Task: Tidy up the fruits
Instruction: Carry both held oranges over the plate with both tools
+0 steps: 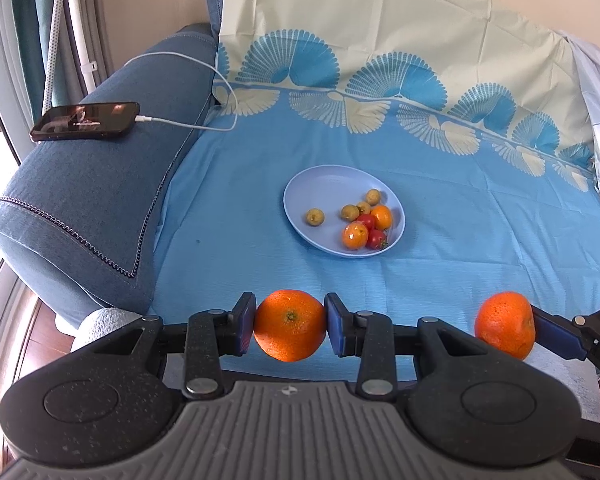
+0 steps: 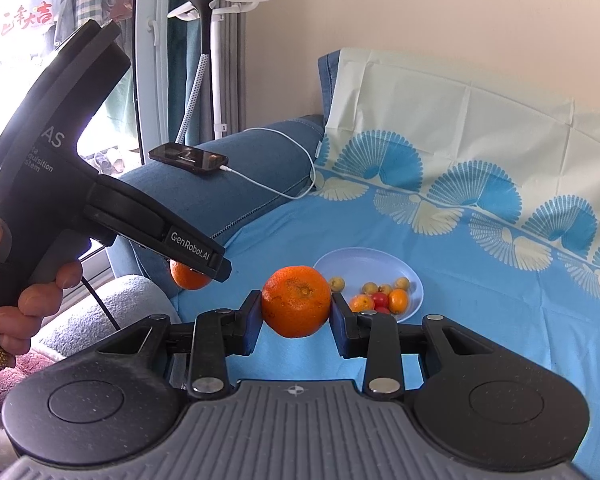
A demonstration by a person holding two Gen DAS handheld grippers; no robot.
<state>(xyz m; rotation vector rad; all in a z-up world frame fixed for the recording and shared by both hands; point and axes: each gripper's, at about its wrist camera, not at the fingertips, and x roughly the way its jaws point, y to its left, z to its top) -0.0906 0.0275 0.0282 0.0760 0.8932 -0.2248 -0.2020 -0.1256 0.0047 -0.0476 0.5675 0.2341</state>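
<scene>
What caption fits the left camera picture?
Two tools each hold an orange above a blue sheet, near a plate of small fruits.

A blue patterned sheet (image 1: pixel 380 272) covers the sofa; a charging phone (image 1: pixel 85 121) lies on its left armrest (image 1: pixel 100 200), beside a bright window (image 2: pixel 40 20).

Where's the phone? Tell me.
In the left wrist view the phone lies at upper left on the blue sofa armrest, plugged into a white cable, left of the plate.
</scene>
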